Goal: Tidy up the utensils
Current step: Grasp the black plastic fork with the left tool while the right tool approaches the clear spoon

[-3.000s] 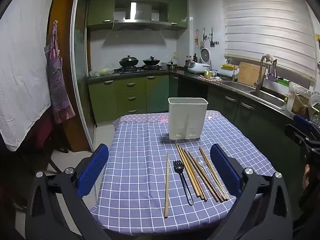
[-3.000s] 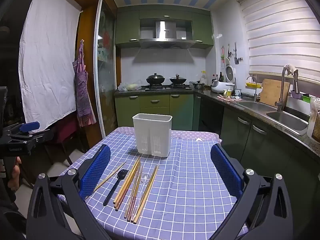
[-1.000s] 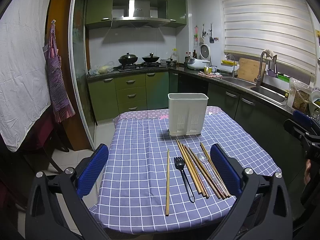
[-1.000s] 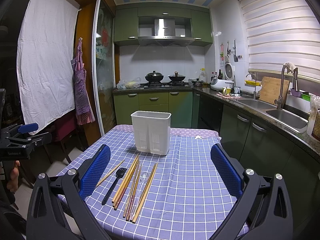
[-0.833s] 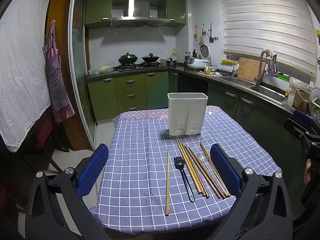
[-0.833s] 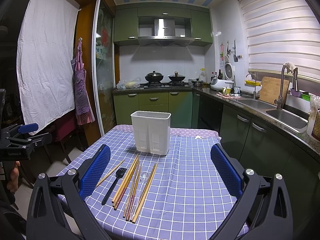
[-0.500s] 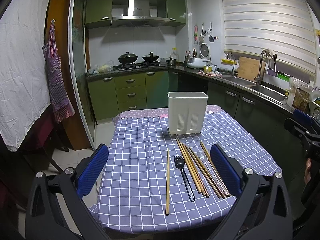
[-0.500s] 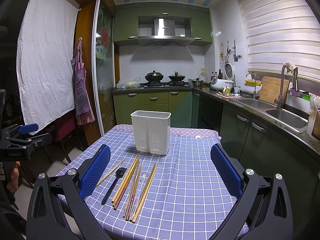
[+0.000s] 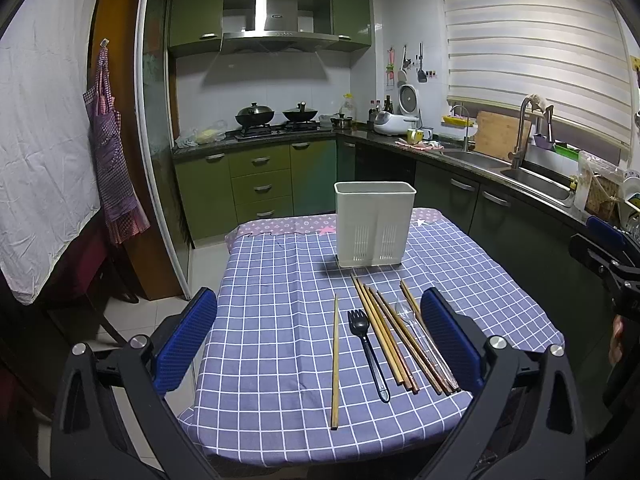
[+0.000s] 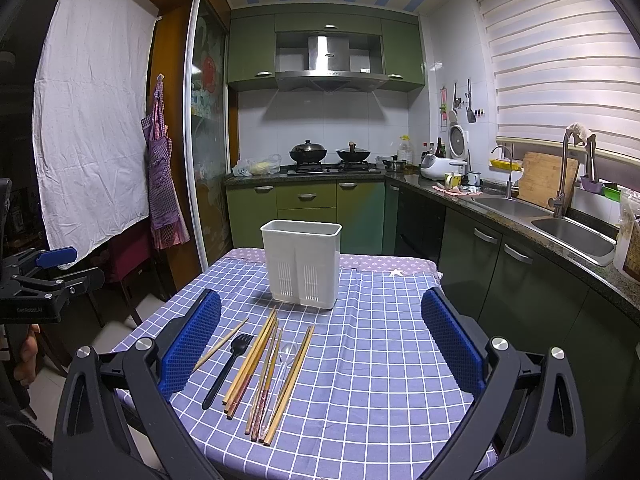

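Observation:
A white slotted utensil holder (image 9: 374,224) (image 10: 302,262) stands upright on the far half of the checked tablecloth (image 9: 280,320). In front of it lie several wooden chopsticks (image 9: 392,340) (image 10: 260,360), one chopstick apart at the left (image 9: 335,360) (image 10: 220,345), a black plastic fork (image 9: 366,344) (image 10: 226,368) and a clear plastic spoon (image 9: 416,322) (image 10: 285,360). My left gripper (image 9: 320,344) is open and empty, above the table's near edge. My right gripper (image 10: 320,344) is open and empty, above the near edge too.
The table stands in a kitchen. Green cabinets and a stove (image 9: 276,120) are behind it, a counter with a sink (image 10: 568,232) runs along the right. A chair (image 9: 92,264) and a white sheet are at the left. The other gripper shows at each view's edge.
Both views have shifted only slightly. The utensils and the holder have not moved, and both grippers stay open.

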Demonstrator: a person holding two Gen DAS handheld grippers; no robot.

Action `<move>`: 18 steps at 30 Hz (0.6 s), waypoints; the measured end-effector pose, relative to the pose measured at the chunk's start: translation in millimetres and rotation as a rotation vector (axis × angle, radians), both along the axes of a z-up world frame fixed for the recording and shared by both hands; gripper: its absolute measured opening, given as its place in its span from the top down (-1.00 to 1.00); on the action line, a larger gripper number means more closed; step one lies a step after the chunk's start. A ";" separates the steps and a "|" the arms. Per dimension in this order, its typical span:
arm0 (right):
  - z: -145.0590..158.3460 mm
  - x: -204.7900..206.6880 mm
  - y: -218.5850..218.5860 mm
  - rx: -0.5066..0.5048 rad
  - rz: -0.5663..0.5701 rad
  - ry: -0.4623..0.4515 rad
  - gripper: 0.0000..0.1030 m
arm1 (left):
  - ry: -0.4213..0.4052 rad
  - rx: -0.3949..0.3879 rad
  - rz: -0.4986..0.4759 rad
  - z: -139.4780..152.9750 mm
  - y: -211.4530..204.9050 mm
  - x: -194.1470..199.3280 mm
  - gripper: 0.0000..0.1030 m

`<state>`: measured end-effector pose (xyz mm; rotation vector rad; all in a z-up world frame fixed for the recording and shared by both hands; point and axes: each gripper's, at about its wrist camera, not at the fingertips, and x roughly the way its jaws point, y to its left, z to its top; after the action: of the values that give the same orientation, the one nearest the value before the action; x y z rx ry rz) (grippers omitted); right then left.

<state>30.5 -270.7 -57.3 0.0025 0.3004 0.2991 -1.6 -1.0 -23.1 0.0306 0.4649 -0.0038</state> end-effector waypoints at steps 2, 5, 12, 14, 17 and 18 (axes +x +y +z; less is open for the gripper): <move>-1.6 0.3 -0.2 -0.001 -0.001 0.001 -0.92 | 0.000 0.000 0.000 0.3 -0.1 0.3 -0.88; -6.0 3.8 -1.1 -0.003 -0.002 0.006 -0.92 | 0.004 0.000 0.000 -1.3 0.6 0.5 -0.88; -12.1 22.6 4.3 -0.043 0.015 0.068 -0.92 | 0.082 -0.019 -0.025 -13.2 5.1 24.2 -0.88; -16.2 41.9 9.8 -0.083 0.046 0.140 -0.92 | 0.162 -0.035 -0.038 -22.4 7.9 48.4 -0.88; -27.8 79.0 15.7 -0.121 0.087 0.290 -0.92 | 0.288 -0.056 -0.044 -41.7 11.8 85.0 -0.88; -34.3 92.6 17.1 -0.122 0.109 0.338 -0.92 | 0.324 -0.068 -0.045 -47.9 11.8 95.1 -0.88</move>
<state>123.1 -253.6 -91.6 -0.0843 0.6555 0.3888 93.5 10.8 -71.0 -0.0270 0.7880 -0.0698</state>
